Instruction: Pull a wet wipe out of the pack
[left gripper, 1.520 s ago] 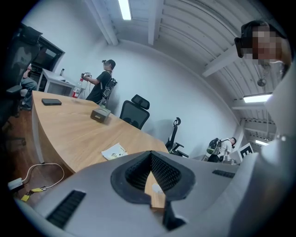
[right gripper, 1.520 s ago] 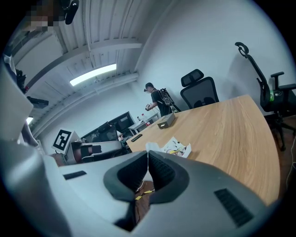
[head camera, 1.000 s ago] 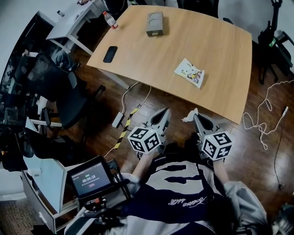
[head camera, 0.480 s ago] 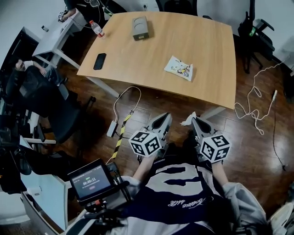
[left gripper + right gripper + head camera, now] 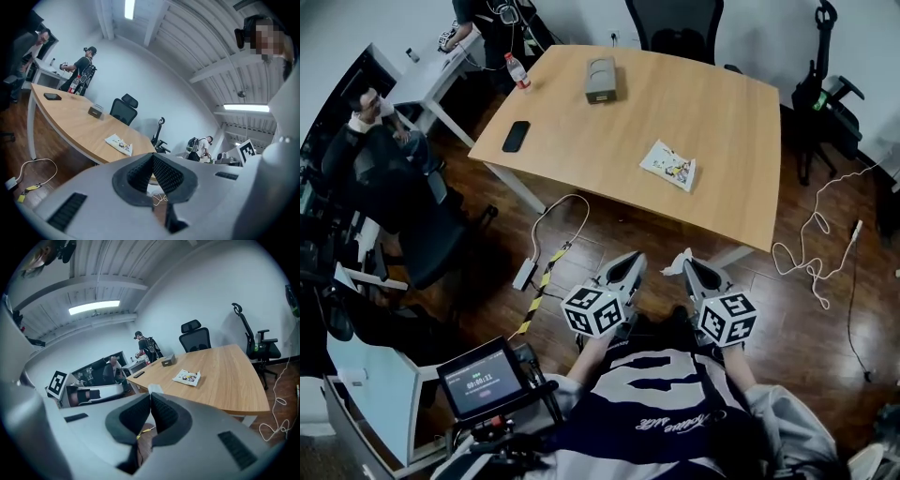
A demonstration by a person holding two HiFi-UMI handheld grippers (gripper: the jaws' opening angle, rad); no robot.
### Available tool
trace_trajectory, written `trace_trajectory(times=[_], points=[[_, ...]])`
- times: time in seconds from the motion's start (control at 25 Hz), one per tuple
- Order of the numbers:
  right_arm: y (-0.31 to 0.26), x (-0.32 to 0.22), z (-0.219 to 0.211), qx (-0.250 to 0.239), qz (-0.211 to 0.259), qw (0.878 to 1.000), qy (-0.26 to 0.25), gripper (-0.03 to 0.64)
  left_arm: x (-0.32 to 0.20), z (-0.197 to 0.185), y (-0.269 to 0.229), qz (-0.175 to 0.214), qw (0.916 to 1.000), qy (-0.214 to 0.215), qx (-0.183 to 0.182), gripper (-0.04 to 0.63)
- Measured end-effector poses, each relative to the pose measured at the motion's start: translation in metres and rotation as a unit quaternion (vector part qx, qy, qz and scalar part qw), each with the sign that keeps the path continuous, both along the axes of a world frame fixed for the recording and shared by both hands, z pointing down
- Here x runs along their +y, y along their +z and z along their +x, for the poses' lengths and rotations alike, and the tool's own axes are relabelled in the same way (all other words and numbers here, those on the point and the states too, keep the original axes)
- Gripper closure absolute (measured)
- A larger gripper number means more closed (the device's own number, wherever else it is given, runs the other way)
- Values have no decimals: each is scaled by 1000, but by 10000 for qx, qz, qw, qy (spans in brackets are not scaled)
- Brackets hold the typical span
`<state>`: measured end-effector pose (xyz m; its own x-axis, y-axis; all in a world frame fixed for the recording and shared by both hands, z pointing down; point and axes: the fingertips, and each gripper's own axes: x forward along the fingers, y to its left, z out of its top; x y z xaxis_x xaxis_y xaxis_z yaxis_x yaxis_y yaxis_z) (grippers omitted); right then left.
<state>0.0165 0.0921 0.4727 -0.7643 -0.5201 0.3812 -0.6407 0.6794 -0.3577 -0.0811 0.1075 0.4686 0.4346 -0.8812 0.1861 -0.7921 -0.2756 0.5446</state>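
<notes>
The wet wipe pack [image 5: 669,165] lies flat on the wooden table [image 5: 722,112], well ahead of both grippers; it also shows as the pack [image 5: 119,144] and the pack [image 5: 187,377] in the two gripper views. My right gripper [image 5: 686,262] hangs over the floor short of the table's near edge. Its jaws are closed tight on a crumpled white wipe [image 5: 678,266], whose tip [image 5: 155,389] pokes out above the pads. My left gripper [image 5: 628,258] is beside it, shut, with nothing between its pads [image 5: 140,172].
A phone [image 5: 516,136], a grey box [image 5: 600,79] and a bottle [image 5: 517,69] are on the table's far left part. Cables [image 5: 561,214] and a power strip [image 5: 525,274] lie on the floor left, another cable [image 5: 811,258] right. Office chairs and people stand around.
The head view has swung and the table now looks a little farther off. Both grippers stay side by side, and the wipe is still pinched in the right one.
</notes>
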Motion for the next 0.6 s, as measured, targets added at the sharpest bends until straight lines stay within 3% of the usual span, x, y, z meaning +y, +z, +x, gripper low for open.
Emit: trace_trajectory(times=[0.6], points=[[-3, -7, 9, 10, 14, 9995, -300, 623, -7, 17, -4, -46, 9999, -150, 39, 592]])
